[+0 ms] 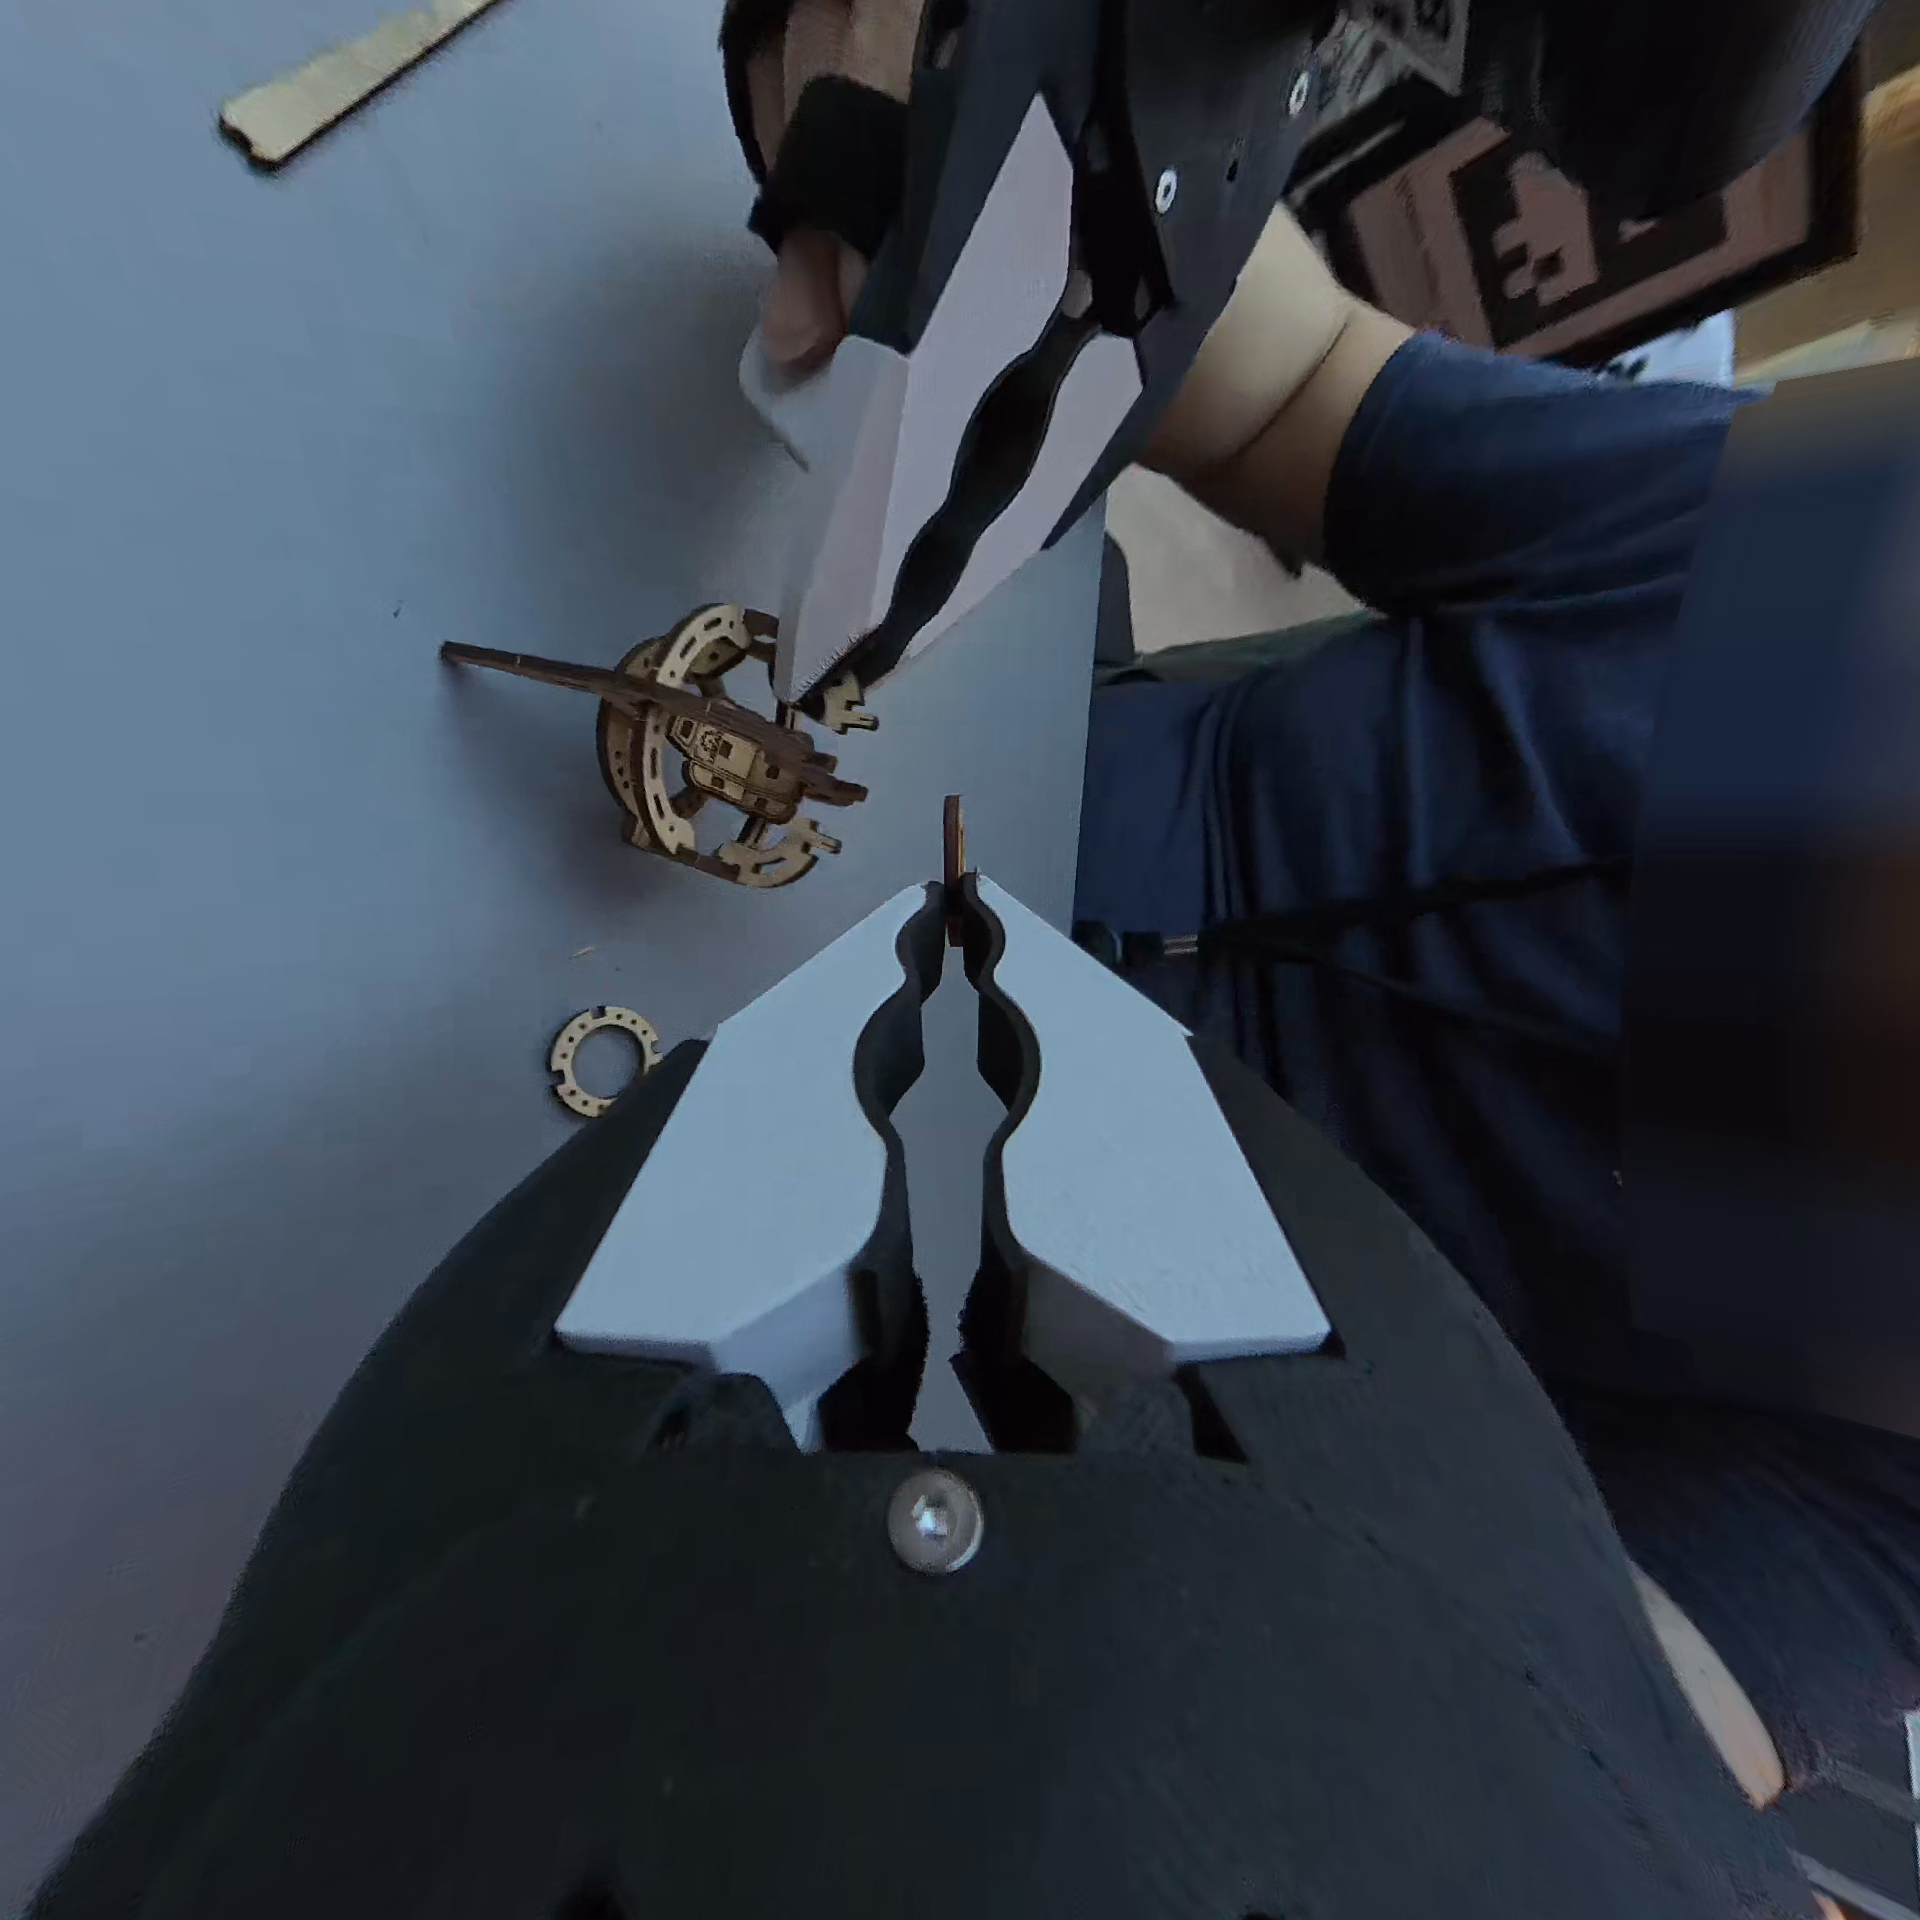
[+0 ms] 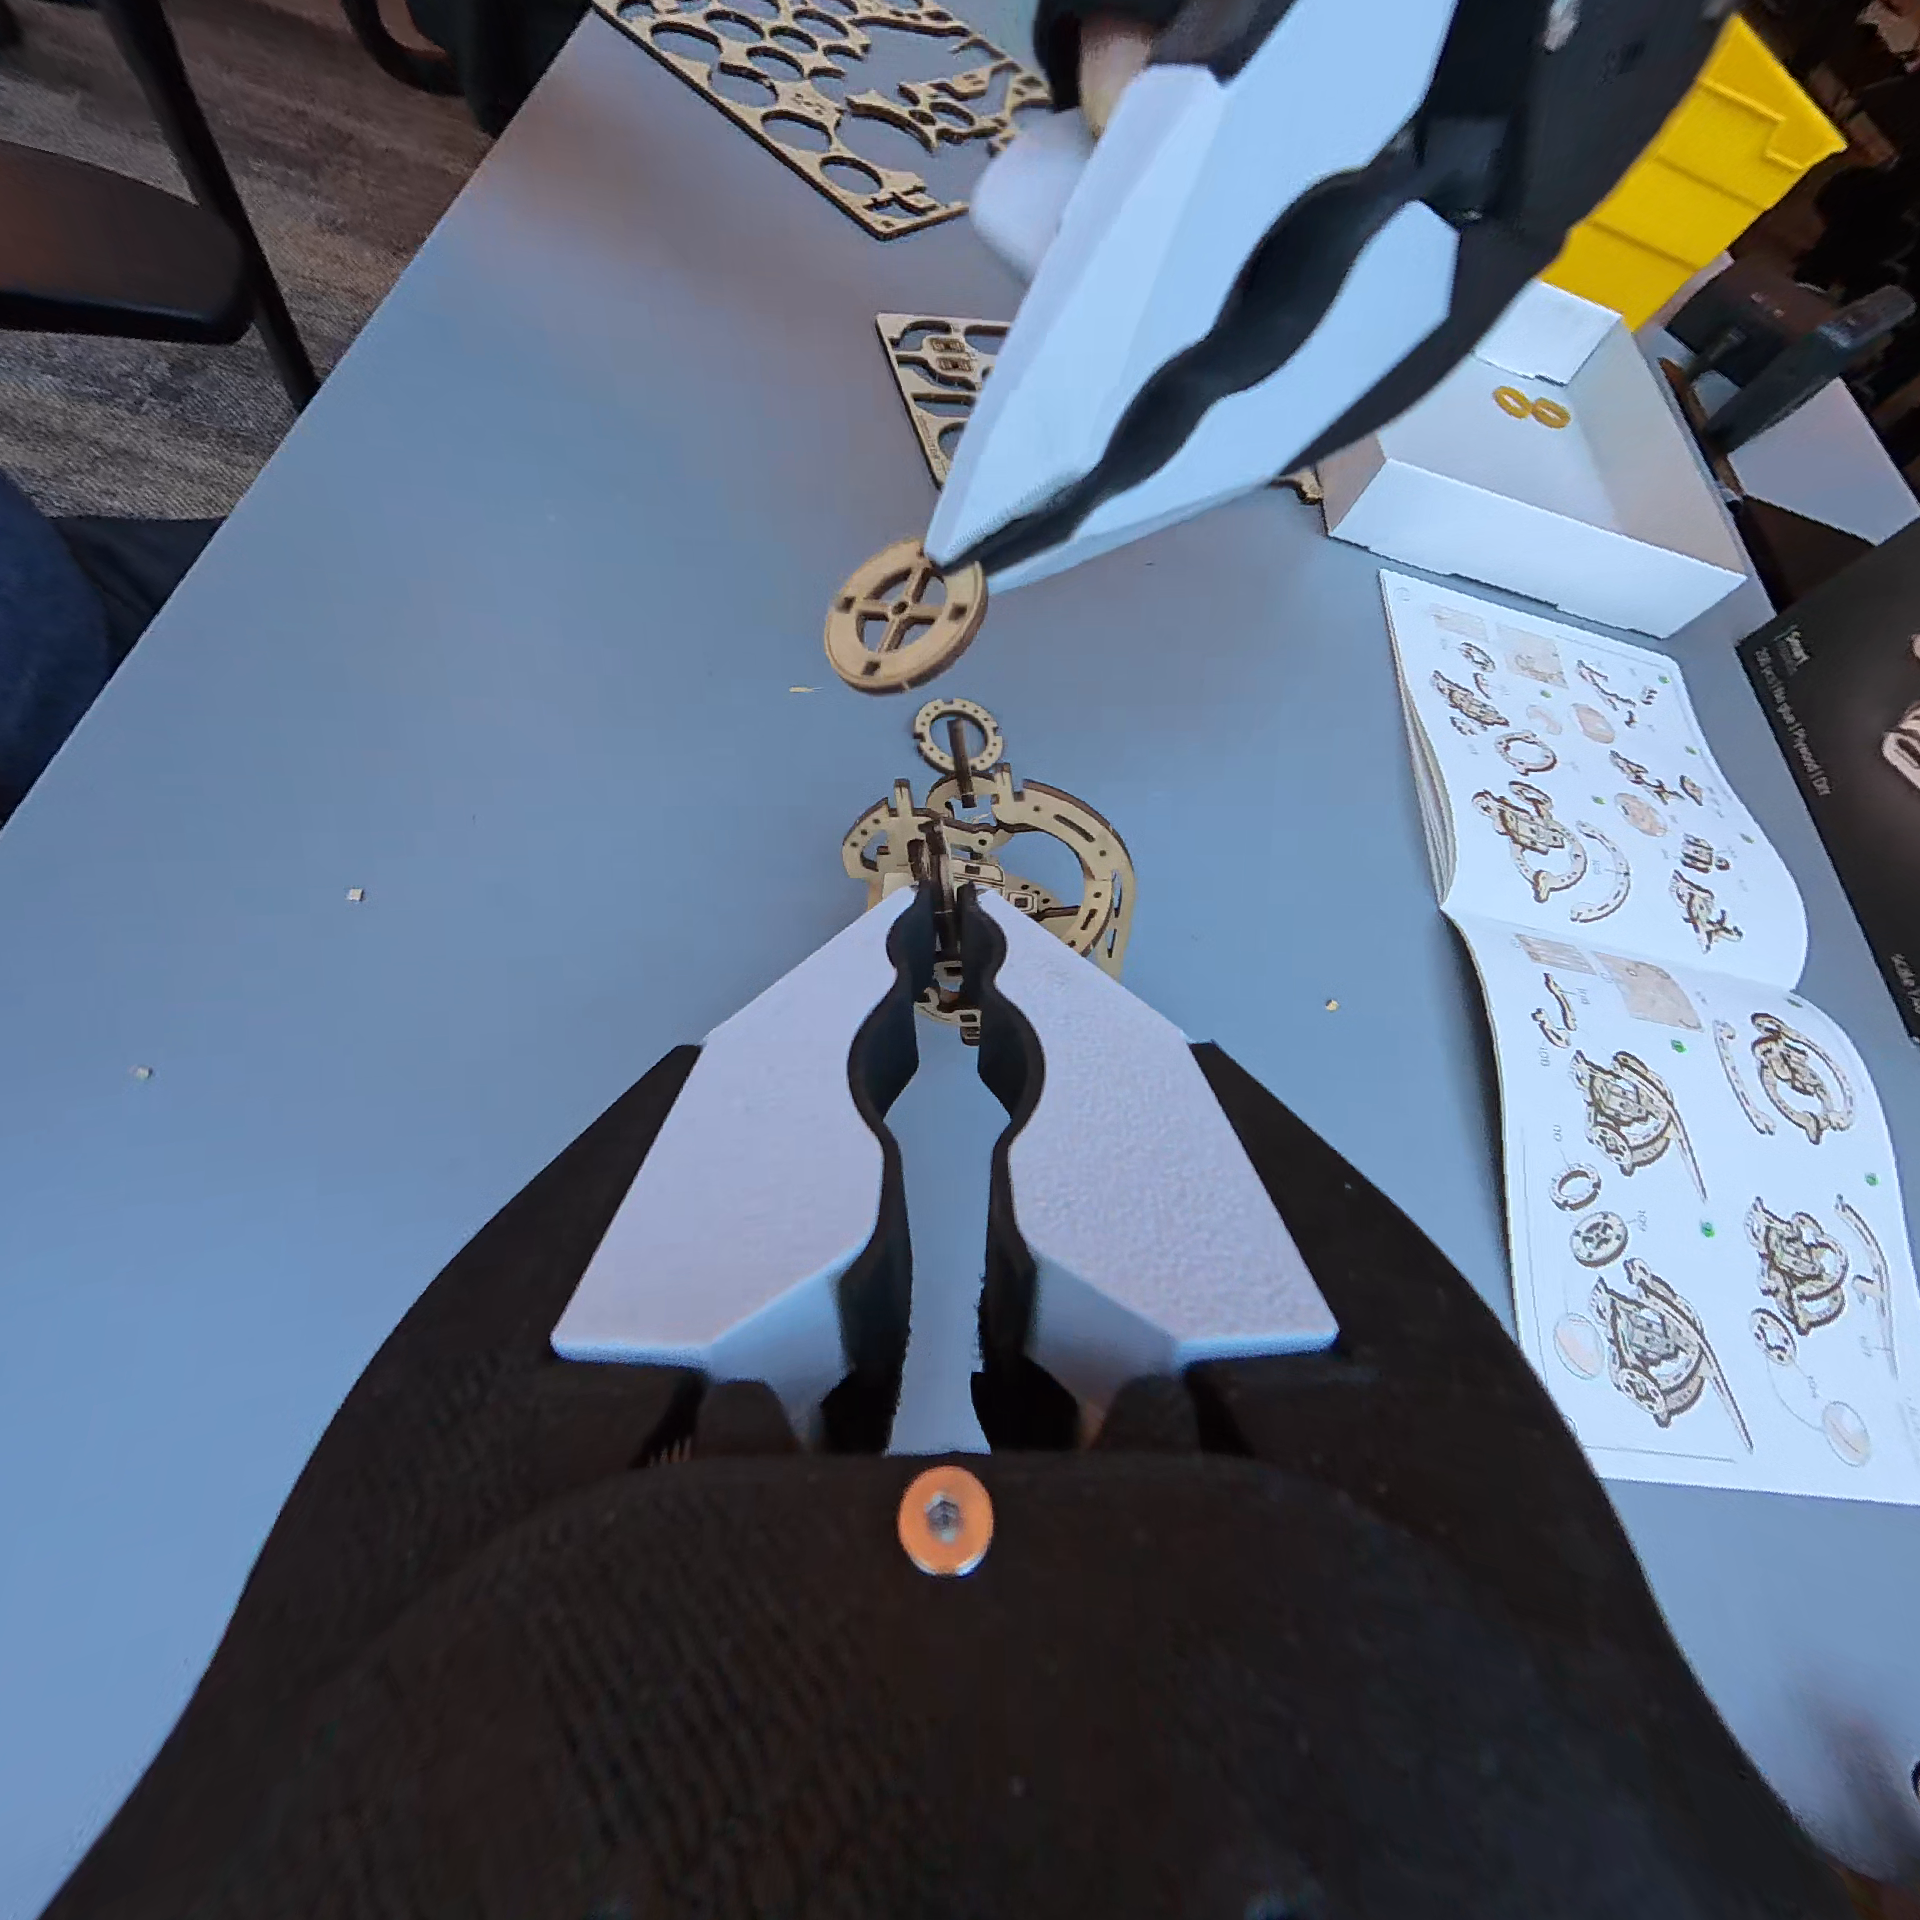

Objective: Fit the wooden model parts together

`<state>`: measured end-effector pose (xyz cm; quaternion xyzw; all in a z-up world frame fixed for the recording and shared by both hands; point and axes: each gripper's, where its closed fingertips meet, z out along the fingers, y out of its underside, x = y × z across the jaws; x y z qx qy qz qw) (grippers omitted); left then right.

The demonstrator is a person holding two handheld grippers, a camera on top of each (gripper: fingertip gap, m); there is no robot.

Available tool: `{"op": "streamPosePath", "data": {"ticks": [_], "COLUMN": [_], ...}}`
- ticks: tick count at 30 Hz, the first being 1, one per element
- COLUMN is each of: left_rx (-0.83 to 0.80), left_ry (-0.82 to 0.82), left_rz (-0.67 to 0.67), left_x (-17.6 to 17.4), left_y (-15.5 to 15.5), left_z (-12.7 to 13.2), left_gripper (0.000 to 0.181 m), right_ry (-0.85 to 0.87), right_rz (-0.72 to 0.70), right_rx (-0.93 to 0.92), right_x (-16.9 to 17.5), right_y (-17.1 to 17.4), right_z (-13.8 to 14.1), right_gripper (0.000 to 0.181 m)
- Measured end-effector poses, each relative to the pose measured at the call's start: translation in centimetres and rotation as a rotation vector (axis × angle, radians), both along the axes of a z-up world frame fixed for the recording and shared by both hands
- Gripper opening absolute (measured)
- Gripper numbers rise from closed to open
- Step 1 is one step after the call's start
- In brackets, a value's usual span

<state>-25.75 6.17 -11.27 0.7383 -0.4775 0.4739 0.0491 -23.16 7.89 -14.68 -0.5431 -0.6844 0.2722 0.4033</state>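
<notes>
In the left wrist view, my left gripper is shut on a thin wooden wheel, seen edge-on. In the right wrist view the wheel is a spoked disc held by its rim at the left gripper's tips, just above the grey table. My right gripper is shut on the partly built wooden model, a cage of curved rings with a rod sticking out. From the left wrist view the model hangs at the right gripper's tips. A small gap separates wheel and model.
A small wooden ring lies on the table between wheel and model, also in the left wrist view. Punched-out wooden sheets lie at the back. A white box, an open instruction booklet and a black box sit right. One gripper's finger ends stand about 5 cm off the other's.
</notes>
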Motion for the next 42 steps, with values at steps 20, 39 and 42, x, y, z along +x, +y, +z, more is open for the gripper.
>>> {"op": "streamPosePath", "data": {"ticks": [20,39,42], "left_rx": [-0.145,-0.166,-0.167], "left_ry": [-0.163,-0.168,-0.168], "left_rz": [0.352,0.410,0.414], "left_x": [1.0,1.0,0.9], "left_y": [1.2,1.5,1.5], "left_z": [-0.5,-1.4,-1.8], "left_gripper": [0.001,0.001,0.001], "right_ry": [0.085,0.086,0.090], "right_rz": [0.000,0.003,0.010], "right_rx": [0.034,0.031,0.023], "right_x": [-0.3,-0.4,-0.4], "right_y": [0.2,0.2,0.2], "right_z": [0.7,0.3,0.1], "right_gripper": [0.001,0.001,0.000]}}
